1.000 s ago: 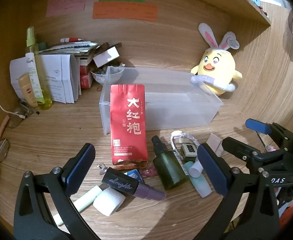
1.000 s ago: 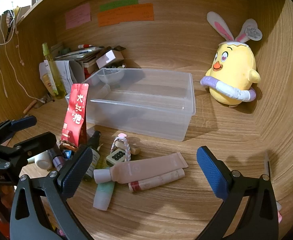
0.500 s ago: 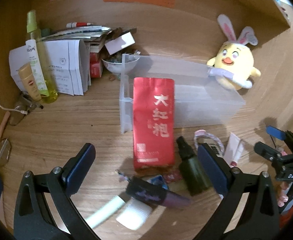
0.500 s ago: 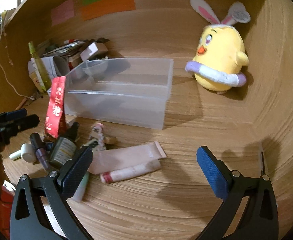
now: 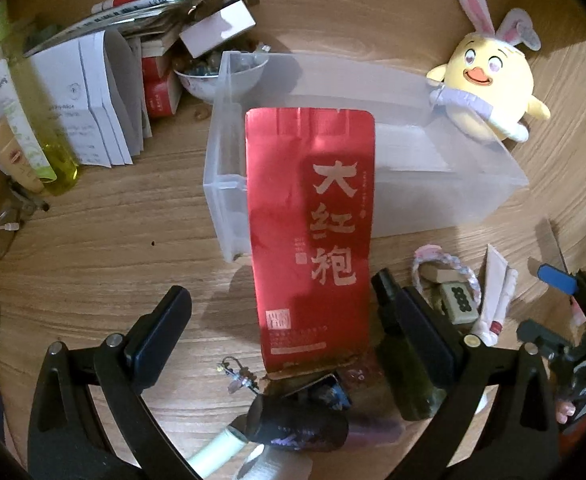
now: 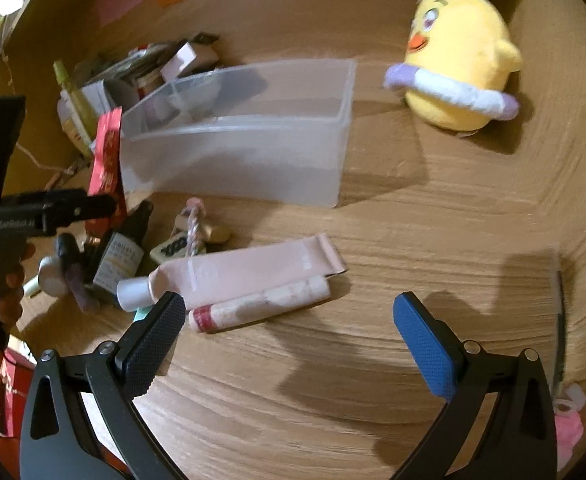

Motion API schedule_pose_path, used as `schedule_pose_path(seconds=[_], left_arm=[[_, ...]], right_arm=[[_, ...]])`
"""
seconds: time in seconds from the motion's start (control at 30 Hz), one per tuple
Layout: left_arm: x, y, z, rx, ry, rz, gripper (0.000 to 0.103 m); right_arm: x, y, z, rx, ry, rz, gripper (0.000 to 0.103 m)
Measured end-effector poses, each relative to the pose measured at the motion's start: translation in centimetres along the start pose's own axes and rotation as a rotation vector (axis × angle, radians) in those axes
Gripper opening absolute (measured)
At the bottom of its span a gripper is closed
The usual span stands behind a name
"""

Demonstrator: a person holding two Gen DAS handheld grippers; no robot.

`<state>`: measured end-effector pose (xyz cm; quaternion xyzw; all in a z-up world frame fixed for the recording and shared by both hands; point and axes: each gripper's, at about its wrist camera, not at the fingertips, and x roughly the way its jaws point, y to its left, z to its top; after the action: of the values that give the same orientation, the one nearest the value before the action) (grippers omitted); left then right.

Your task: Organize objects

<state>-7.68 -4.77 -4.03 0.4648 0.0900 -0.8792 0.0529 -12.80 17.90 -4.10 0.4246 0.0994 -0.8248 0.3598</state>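
- Left gripper [image 5: 289,332]: jaws spread wide, gripping nothing. The red pouch [image 5: 313,236] stands straight ahead between the fingers, leaning on the bin [image 5: 473,196] just beyond it (likely why it stays upright).
- Ahead and below: a dark tube [image 5: 299,426] lies across the gap; a green bottle [image 5: 411,392] sits partly behind the right finger, so closing here risks catching it.
- Bin: looks empty, open side up, within reach of both tools; it looks like the place for the loose items.
- Right gripper [image 6: 287,330]: also wide open and empty. A pink tube [image 6: 245,272] and a thinner white tube [image 6: 261,306] lie just ahead, by the left finger.
- Far ahead to the right: a plush chick [image 6: 459,64], well apart.
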Motion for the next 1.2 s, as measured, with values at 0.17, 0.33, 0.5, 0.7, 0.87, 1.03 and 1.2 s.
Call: schedule_pose_path(seconds=[0.17,0.33,0.5,0.7,0.87,1.03,1.2], left_arm=[[0.4,0.1,0.4,0.011,0.017,0.007,0.090],[1.2,0.5,0.5,-0.005,0.057,-0.020,0.079],[1.2,0.3,0.5,-0.010,0.045,-0.036,0.068],[1.2,0.2,0.4,-0.028,0.022,-0.021,0.057],[-0.1,0.8,0.3,-0.056,-0.025,-0.009,0.057],[-1.8,1.4,0.8,-0.078,-0.076,-0.006,0.057],[-4.0,1.3,1.2,-0.068,-0.141,0.014,0.057]], right_arm=[[0.9,1.5,-0.3,-0.073,0.028,-0.012,0.103],[1.6,2.3,-0.3,-0.119,0.044,-0.054,0.103],[1.6,2.3,-0.2,-0.122,0.040,-0.056,0.100],[1.8,2.1,-0.2,-0.109,0.052,-0.050,0.083],[1.1,1.5,-0.3,-0.085,0.026,-0.059,0.083],[0.0,0.7,0.1,-0.055,-0.009,-0.069,0.082],[-0.9,0.4,1.2,-0.039,-0.041,-0.055,0.056]])
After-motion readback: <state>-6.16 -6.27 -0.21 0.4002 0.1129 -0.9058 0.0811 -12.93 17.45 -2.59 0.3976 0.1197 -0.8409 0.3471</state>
